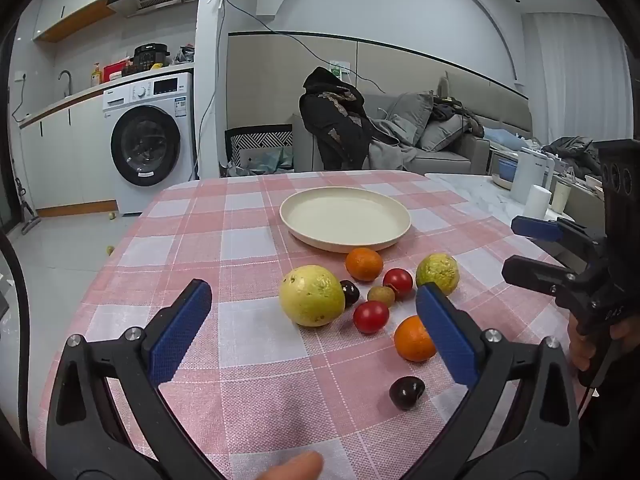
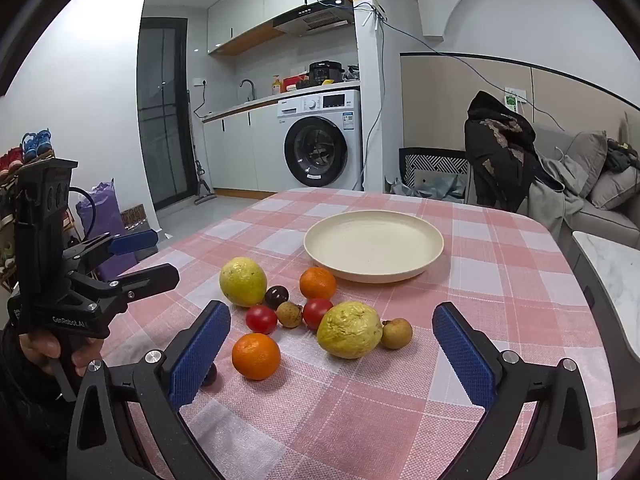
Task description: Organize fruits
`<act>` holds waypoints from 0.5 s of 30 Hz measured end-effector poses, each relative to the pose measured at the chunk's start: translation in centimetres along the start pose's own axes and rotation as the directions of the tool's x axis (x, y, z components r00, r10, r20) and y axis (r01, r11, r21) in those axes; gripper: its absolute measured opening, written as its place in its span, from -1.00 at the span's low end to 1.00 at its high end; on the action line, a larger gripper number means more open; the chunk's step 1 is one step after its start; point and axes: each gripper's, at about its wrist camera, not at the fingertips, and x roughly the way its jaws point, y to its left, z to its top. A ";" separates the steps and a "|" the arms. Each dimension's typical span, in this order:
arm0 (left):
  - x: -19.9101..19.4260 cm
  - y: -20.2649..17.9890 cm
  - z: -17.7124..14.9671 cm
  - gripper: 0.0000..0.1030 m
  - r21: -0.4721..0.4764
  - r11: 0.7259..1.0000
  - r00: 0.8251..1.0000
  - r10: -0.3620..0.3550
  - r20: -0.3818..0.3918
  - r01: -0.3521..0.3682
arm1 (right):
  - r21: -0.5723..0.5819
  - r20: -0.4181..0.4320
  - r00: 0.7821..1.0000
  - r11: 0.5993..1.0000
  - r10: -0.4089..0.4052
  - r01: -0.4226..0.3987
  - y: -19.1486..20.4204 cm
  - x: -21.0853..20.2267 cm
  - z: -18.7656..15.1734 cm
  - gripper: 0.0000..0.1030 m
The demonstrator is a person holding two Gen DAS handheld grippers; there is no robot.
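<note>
An empty cream plate [image 1: 345,222] [image 2: 374,246] sits mid-table on the pink checked cloth. In front of it lie two yellow-green guavas [image 1: 312,296] [image 2: 349,330], two oranges [image 1: 364,264] [image 2: 256,356], two red tomatoes [image 1: 371,317] [image 2: 261,319], dark plums [image 1: 407,392] [image 2: 276,296] and small brown longans [image 1: 381,295] [image 2: 396,333]. My left gripper [image 1: 314,324] is open and empty, just short of the fruit. My right gripper [image 2: 332,340] is open and empty, its jaws either side of the near guava and orange. Each gripper shows in the other view [image 1: 528,248] [image 2: 156,256].
The table's left edge [image 1: 120,240] drops to the floor; a washing machine [image 1: 150,140] stands beyond. A marble side table [image 1: 480,196] with white containers is at the right. A sofa with clothes [image 1: 400,136] is behind the table.
</note>
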 end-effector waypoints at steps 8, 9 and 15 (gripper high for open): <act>0.1 0.0 0.0 0.97 -0.008 1.000 1.000 0.009 -0.007 -0.009 | 0.011 -0.005 1.000 1.000 0.005 -0.005 0.0 0.0 0.0 1.00; 0.1 0.0 0.0 0.98 -0.011 1.000 1.000 0.013 -0.011 -0.013 | 0.009 -0.005 1.000 1.000 0.004 -0.004 0.0 0.0 0.0 1.00; 0.5 0.6 -0.2 0.98 -0.008 1.000 1.000 0.007 -0.019 -0.007 | 0.009 -0.005 1.000 1.000 0.004 -0.004 0.0 0.0 0.0 1.00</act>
